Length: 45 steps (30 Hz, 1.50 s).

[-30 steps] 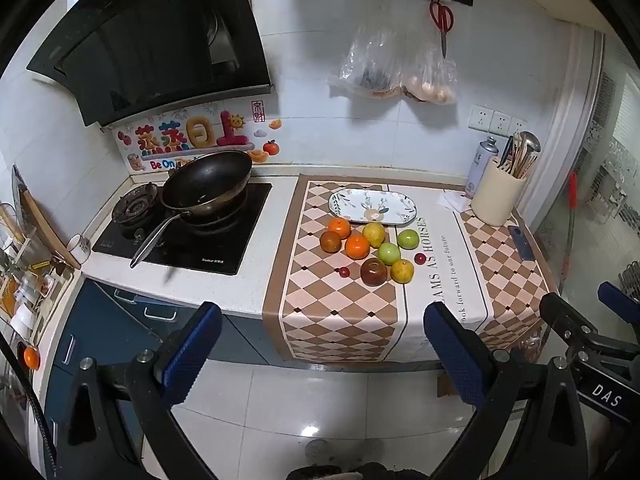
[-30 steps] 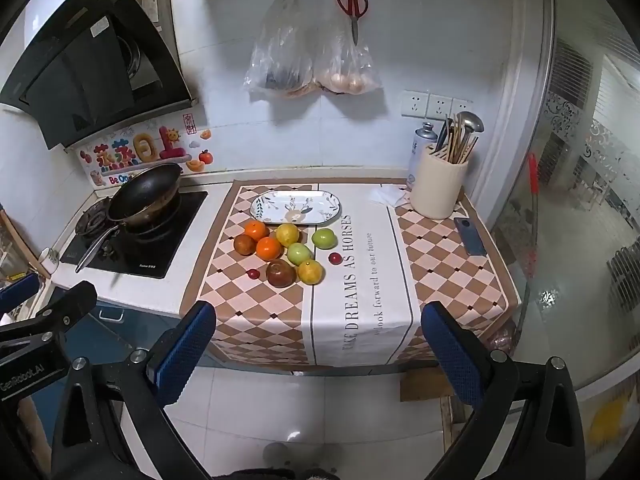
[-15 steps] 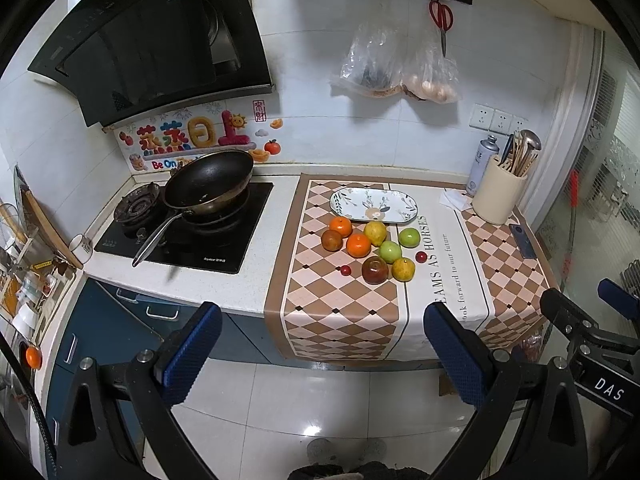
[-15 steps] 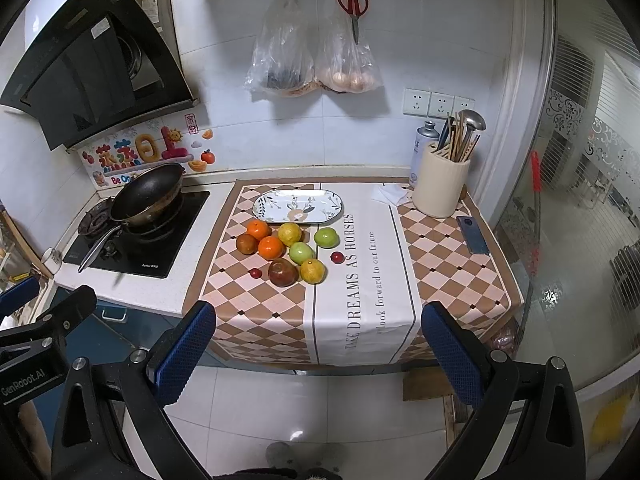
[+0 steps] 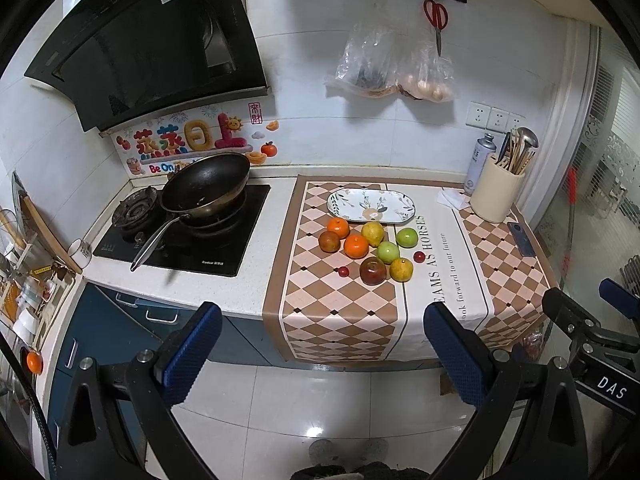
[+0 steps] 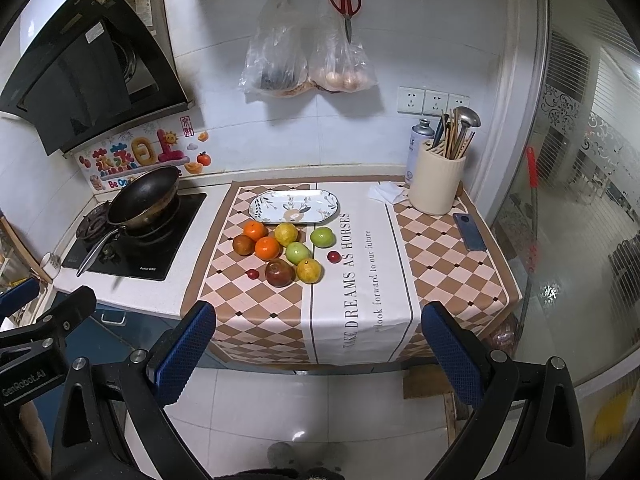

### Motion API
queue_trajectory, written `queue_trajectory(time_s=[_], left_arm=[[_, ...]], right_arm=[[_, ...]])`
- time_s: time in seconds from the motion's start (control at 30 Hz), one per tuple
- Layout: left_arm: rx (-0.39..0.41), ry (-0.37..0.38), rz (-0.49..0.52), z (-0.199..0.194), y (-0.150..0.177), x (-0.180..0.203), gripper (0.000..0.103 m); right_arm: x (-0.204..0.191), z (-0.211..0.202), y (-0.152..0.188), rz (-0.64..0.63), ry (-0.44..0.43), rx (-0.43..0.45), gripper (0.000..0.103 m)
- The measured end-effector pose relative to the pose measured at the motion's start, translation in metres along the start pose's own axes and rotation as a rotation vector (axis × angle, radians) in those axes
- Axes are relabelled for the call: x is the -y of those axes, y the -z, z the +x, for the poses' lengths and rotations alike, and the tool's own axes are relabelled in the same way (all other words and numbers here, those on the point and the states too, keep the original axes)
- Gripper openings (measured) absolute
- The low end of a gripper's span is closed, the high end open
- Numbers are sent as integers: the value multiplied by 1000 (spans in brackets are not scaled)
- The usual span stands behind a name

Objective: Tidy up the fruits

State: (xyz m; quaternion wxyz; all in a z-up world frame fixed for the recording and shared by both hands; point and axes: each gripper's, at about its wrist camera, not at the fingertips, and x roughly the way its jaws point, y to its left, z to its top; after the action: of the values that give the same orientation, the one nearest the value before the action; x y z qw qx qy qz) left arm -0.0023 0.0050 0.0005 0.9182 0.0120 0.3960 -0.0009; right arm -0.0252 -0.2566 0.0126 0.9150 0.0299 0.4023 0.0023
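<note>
Several fruits lie in a cluster on the checkered cloth (image 5: 328,312): two oranges (image 5: 356,246), a yellow fruit (image 5: 373,233), green fruits (image 5: 407,237), a dark red apple (image 5: 373,270), a brown one (image 5: 329,241) and two small red ones (image 5: 419,256). An oval patterned plate (image 5: 370,205) sits empty just behind them; it also shows in the right wrist view (image 6: 294,205), with the cluster (image 6: 280,272) in front. My left gripper (image 5: 322,354) and right gripper (image 6: 318,350) are both open and empty, held over the floor well short of the counter.
A stove with a black pan (image 5: 206,186) is left of the cloth. A utensil holder (image 5: 496,194), a spray can (image 5: 480,164) and a phone (image 5: 520,238) are at the right. Bags (image 5: 392,72) and scissors hang on the wall. A glass door (image 6: 580,200) is at the right.
Both views have shifted very slightly; the counter looks a touch nearer. Nothing on the counter has moved and both grippers stay open.
</note>
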Motion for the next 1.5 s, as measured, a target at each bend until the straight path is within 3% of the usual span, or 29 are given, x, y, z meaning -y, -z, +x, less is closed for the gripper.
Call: queue_trajectory(time_s=[1.5], left_arm=[[11,-12,14,-1,-3,17,103]], right_arm=[[-7,-2,-8,15,-1,1,103]])
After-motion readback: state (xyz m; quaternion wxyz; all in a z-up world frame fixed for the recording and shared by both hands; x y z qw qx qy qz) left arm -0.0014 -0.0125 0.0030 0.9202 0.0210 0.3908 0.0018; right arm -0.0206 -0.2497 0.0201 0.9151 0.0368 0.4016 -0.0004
